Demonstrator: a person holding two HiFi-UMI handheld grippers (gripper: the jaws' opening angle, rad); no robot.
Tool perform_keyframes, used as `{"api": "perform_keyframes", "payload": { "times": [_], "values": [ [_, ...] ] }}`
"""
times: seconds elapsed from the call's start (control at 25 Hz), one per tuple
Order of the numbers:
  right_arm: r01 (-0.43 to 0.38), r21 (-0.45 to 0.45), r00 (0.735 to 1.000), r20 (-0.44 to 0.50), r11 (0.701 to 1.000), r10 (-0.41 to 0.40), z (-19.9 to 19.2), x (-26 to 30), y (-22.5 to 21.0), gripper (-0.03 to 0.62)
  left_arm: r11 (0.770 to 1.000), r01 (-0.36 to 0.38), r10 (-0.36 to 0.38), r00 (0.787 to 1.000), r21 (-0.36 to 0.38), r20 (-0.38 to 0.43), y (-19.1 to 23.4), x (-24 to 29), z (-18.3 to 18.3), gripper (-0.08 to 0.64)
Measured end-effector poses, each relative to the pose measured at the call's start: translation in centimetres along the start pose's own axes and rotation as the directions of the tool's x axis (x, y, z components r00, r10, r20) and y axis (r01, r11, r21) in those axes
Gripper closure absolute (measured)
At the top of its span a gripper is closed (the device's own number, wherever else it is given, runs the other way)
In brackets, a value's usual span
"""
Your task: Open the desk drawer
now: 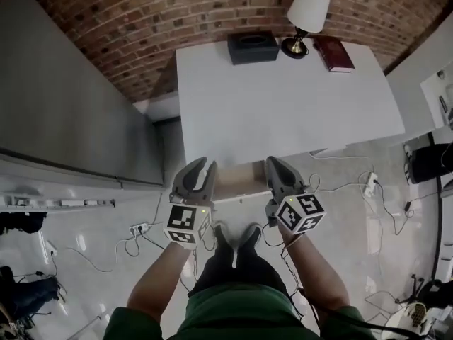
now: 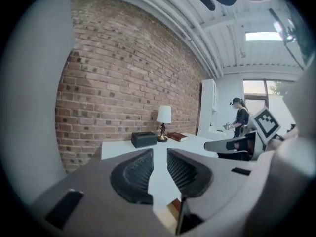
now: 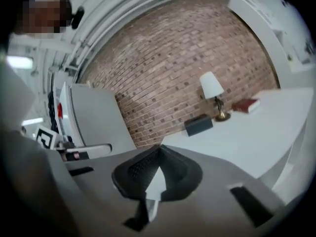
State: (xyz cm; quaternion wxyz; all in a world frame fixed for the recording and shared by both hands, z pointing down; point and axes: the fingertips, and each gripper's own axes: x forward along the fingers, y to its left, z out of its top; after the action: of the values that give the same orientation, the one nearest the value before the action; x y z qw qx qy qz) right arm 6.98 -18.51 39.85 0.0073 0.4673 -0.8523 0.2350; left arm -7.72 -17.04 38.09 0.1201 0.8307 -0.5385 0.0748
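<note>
The white desk (image 1: 283,105) stands against a brick wall. Its drawer (image 1: 241,181) sticks out from the front edge, and the brown inside shows. My left gripper (image 1: 205,163) hangs just left of the drawer. Its jaws stand a little apart with nothing between them (image 2: 159,152). My right gripper (image 1: 272,161) hangs just right of the drawer, shut and empty, with its tips meeting (image 3: 159,147). Both grippers point over the desk top (image 3: 247,137) toward the wall and touch nothing.
At the desk's far edge stand a lamp (image 1: 306,13), a black box (image 1: 253,47) and a red book (image 1: 334,53). Cables and power strips (image 1: 138,227) lie on the floor on both sides. A grey cabinet (image 1: 64,98) stands on the left. Another person (image 2: 242,117) stands far off.
</note>
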Motion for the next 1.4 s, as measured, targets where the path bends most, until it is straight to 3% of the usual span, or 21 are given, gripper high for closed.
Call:
{"api": "perform_keyframes", "payload": {
  "times": [0.08, 0.16, 0.36, 0.56, 0.8, 0.92, 1.04, 1.4],
  "values": [
    [0.051, -0.179, 0.999, 0.003, 0.983, -0.051, 3.0, -0.6, 1.5, 0.595, 0.999, -0.025, 0.024, 0.999, 0.026, 0.048, -0.1, -0.9, 3.5, 0.496],
    [0.07, -0.297, 0.997, 0.042, 0.952, -0.06, 5.6, -1.0, 3.0, 0.594, 0.999, -0.035, 0.031, 0.995, 0.034, 0.099, -0.4, -1.7, 6.3, 0.506],
    [0.1, -0.451, 0.99, 0.138, 0.887, -0.041, 11.1, -2.4, 6.6, 0.592, 1.0, -0.013, 0.01, 0.981, 0.015, 0.196, -1.8, -3.2, 11.4, 0.518],
    [0.141, -0.491, 0.971, 0.238, 0.859, -0.023, 16.7, -4.4, 9.3, 0.592, 0.999, 0.022, -0.028, 0.954, 0.023, 0.299, -3.9, -4.4, 17.6, 0.518],
    [0.163, -0.551, 0.945, 0.327, 0.819, 0.031, 21.6, -6.9, 11.8, 0.591, 0.987, 0.027, -0.092, 0.907, 0.16, 0.41, -6.9, -7.0, 22.9, 0.518],
    [0.197, -0.576, 0.924, 0.38, 0.793, 0.047, 24.0, -8.0, 12.8, 0.591, 0.983, 0.019, -0.097, 0.893, 0.18, 0.438, -7.4, -8.3, 25.2, 0.518],
    [0.216, -0.588, 0.91, 0.41, 0.779, 0.057, 25.0, -8.9, 13.5, 0.591, 0.982, 0.008, -0.097, 0.877, 0.188, 0.47, -7.1, -9.1, 26.0, 0.518],
    [0.228, -0.58, 0.906, 0.42, 0.782, 0.047, 25.0, -9.1, 14.2, 0.591, 0.984, -0.015, -0.077, 0.867, 0.179, 0.493, -5.2, -10.4, 27.1, 0.52]
  ]
}}
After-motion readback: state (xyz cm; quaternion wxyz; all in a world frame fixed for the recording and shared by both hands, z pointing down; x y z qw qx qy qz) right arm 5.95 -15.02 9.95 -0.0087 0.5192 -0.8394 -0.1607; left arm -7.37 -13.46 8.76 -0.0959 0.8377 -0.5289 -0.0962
